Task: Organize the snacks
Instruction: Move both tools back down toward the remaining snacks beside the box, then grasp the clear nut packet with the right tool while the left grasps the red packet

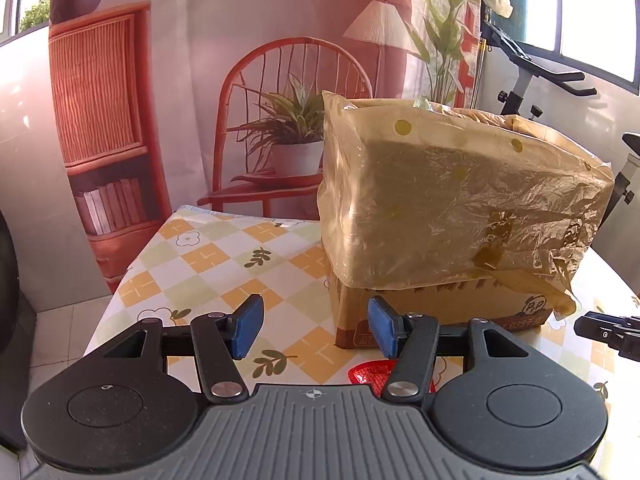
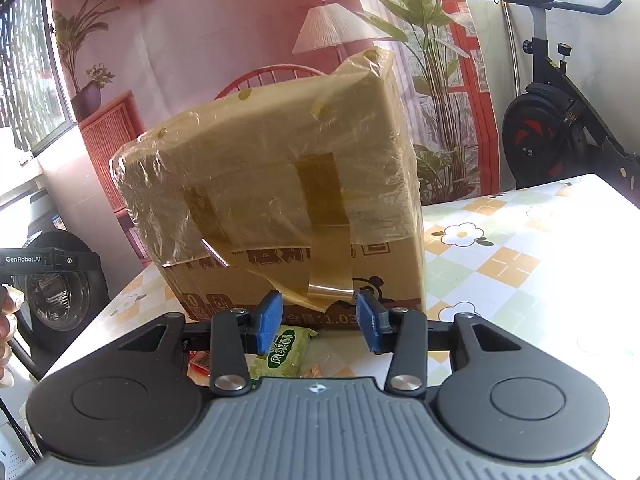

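- Left wrist view showed our left gripper [image 1: 316, 326] low over a table covered in a yellow, green and white checked floral cloth [image 1: 208, 264], its blue pads apart with nothing between them.
- Just ahead of it stood a brown cardboard box lined with a crinkled yellowish plastic bag [image 1: 452, 208], the bag folded down over the outer walls; what lay inside was hidden from us.
- A red ridged plastic snack packet [image 1: 370, 376] lay on the cloth just under that gripper's right finger, outside the box.
- In the right wrist view, our right gripper [image 2: 318, 322] hung near the box's front face, jaws narrowly apart and gripping nothing.
- Below it lay a green wrapped snack bar with white lettering [image 2: 282, 350] and an orange-red wrapper [image 2: 198, 362], partly hidden, both on the table.
- We judged the sorting barely begun: at least three snacks still sat outside the box, and neither gripper held one yet.
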A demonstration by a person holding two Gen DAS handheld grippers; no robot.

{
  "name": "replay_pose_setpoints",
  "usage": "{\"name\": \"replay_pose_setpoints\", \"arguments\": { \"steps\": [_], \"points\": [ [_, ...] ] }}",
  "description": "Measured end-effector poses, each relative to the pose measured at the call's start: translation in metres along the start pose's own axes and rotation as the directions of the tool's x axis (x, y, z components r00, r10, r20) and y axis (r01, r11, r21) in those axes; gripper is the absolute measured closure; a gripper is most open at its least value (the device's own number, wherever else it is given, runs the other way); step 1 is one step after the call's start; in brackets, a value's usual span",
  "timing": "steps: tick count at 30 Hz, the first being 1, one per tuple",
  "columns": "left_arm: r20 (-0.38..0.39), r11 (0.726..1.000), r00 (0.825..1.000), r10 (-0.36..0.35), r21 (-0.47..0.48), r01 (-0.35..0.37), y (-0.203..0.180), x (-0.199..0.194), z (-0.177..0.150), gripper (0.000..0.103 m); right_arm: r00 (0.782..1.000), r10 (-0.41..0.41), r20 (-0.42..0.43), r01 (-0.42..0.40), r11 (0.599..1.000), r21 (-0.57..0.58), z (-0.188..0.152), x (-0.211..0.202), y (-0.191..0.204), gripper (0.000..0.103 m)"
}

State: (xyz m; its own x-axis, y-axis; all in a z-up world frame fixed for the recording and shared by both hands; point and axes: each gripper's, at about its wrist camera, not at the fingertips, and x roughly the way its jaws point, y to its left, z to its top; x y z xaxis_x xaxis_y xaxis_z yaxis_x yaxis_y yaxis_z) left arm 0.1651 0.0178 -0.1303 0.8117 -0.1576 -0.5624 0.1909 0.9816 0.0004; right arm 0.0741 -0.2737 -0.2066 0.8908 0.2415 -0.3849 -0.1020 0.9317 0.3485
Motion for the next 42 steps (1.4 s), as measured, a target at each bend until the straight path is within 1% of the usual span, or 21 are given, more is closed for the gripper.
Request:
{"name": "replay_pose_setpoints", "arguments": {
  "steps": [2,4,5,8,11,16,24,27,30,35,38,39,40,42],
  "points": [
    [-0.002,1.0,1.0,-0.01,0.006,0.01,-0.001,0.007,-0.004,0.043,0.999,-0.022,-0.028,0.021,1.0,-0.021,-0.005,0.01,-0.003,0.07],
    [-0.01,1.0,1.0,-0.016,0.014,0.016,-0.003,0.014,-0.009,0.043,0.997,-0.033,-0.065,0.028,0.997,-0.071,-0.011,0.021,-0.002,0.081],
    [-0.015,1.0,1.0,-0.017,0.016,0.017,-0.003,0.017,-0.01,0.043,0.996,-0.033,-0.086,0.025,0.995,-0.096,-0.014,0.028,0.0,0.083],
    [-0.034,0.999,0.999,-0.027,0.015,0.028,-0.005,0.026,-0.016,0.043,0.991,-0.026,-0.131,0.008,0.99,-0.138,-0.023,0.043,0.004,0.084],
    [-0.054,0.999,0.998,-0.037,0.018,0.038,-0.007,0.032,-0.022,0.043,0.987,-0.002,-0.161,-0.021,0.989,-0.144,-0.029,0.055,0.009,0.083],
    [-0.078,0.998,0.996,-0.051,0.035,0.054,-0.012,0.041,-0.031,0.043,0.98,0.003,-0.199,-0.031,0.99,-0.14,-0.036,0.067,0.01,0.082],
    [-0.121,0.994,0.989,-0.082,0.056,0.09,-0.02,0.063,-0.037,0.043,0.981,0.025,-0.191,-0.048,0.992,-0.116,-0.041,0.071,0.009,0.081],
    [-0.135,0.995,0.987,-0.085,0.046,0.092,-0.021,0.071,-0.037,0.043,0.983,0.037,-0.178,-0.054,0.994,-0.094,-0.043,0.07,0.006,0.081],
    [-0.15,0.996,0.985,-0.081,0.031,0.087,-0.021,0.08,-0.037,0.043,0.983,0.038,-0.179,-0.057,0.993,-0.102,-0.043,0.071,0.007,0.08],
    [-0.174,0.997,0.982,-0.078,0.0,0.079,-0.015,0.089,-0.038,0.043,0.981,0.015,-0.192,-0.04,0.991,-0.125,-0.042,0.076,0.011,0.077],
    [-0.175,0.996,0.981,-0.084,-0.006,0.084,-0.014,0.091,-0.037,0.043,0.982,0.014,-0.189,-0.038,0.991,-0.127,-0.043,0.078,0.011,0.078],
    [-0.176,0.996,0.98,-0.09,-0.004,0.091,-0.014,0.092,-0.037,0.043,0.982,0.016,-0.187,-0.04,0.991,-0.125,-0.043,0.078,0.01,0.079],
    [-0.177,0.995,0.979,-0.099,0.0,0.1,-0.015,0.093,-0.038,0.043,0.983,0.017,-0.184,-0.039,0.992,-0.12,-0.043,0.077,0.009,0.082],
    [-0.182,0.992,0.976,-0.118,0.01,0.122,-0.018,0.095,-0.039,0.043,0.985,0.012,-0.173,-0.031,0.994,-0.105,-0.045,0.076,0.006,0.083]
  ]
}}
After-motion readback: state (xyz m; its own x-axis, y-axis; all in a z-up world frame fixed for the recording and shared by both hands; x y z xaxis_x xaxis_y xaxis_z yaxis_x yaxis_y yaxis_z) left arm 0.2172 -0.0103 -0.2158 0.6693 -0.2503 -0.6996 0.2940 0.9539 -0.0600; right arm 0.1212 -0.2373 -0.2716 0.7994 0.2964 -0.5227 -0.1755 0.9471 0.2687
